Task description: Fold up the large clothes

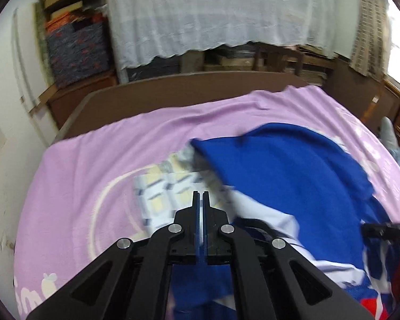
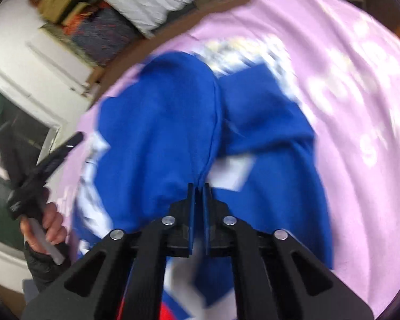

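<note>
A large blue garment (image 1: 288, 181) with white and red panels lies crumpled on a pink sheet (image 1: 74, 176). My left gripper (image 1: 201, 194) is shut, hovering over the garment's white edge and a checkered patch (image 1: 160, 194); I see nothing between its fingers. In the right wrist view a seam of the blue garment (image 2: 168, 122) runs straight into my right gripper (image 2: 199, 186), which is shut on a pinch of that cloth. The left gripper (image 2: 76, 137) also shows there at the left, held up by a hand (image 2: 53, 226). The right gripper's tip (image 1: 365, 228) pokes in at the left view's right edge.
A brown board (image 1: 200, 90) borders the far side of the bed. Behind it hangs a white lace cloth (image 1: 213, 13) over shelves, with stacked boxes and folded textiles (image 1: 74, 45) to the left. A white wall (image 1: 10, 93) stands close on the left.
</note>
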Motion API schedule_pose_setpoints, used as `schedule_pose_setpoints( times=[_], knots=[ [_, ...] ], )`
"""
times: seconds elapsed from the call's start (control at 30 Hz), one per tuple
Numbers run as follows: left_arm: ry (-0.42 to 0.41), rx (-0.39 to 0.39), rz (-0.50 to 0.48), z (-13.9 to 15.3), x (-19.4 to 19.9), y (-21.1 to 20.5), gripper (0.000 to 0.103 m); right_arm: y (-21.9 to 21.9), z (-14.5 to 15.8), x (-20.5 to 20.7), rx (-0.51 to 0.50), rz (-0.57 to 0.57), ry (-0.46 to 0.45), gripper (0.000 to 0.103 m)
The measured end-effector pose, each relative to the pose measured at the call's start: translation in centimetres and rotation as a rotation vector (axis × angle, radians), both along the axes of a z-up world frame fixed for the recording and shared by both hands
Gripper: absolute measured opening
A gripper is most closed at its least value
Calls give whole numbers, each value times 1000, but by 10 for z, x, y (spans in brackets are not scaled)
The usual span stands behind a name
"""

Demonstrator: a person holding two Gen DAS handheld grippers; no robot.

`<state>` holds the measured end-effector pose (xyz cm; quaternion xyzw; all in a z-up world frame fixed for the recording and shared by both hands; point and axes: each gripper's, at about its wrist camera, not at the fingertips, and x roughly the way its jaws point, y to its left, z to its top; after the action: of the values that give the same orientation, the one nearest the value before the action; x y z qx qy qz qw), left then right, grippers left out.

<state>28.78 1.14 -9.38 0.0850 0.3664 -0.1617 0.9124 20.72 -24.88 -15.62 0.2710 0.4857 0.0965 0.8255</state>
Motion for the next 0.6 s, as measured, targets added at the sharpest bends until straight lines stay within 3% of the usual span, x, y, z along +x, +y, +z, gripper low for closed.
schedule_pose_setpoints(
  times=[0.03,0.07,0.13,0.23,0.3,0.37,0.47,0.6],
  knots=[
    [-15,5,-30,2,-7,-6,8,-6,-3,-1,32,-5,2,0],
    [-32,10,-58,3,-15,-12,28,-10,-1,-2,37,-10,10,0],
    [-94,30,-96,7,-35,-28,59,-16,10,-8,5,-29,-22,4],
    [-186,72,-164,9,-60,-49,62,-16,29,-10,-41,-41,-98,4],
    [-198,95,-195,4,-65,-58,63,-6,43,-3,-46,-2,-148,4],
    [-180,141,-192,-7,-59,-65,63,7,52,8,-64,31,-182,4],
    [-57,245,-161,-40,-35,-72,66,25,54,27,-113,67,-218,4],
    [-57,261,-140,-44,-28,-69,73,29,27,54,-106,76,-133,4]
  ],
)
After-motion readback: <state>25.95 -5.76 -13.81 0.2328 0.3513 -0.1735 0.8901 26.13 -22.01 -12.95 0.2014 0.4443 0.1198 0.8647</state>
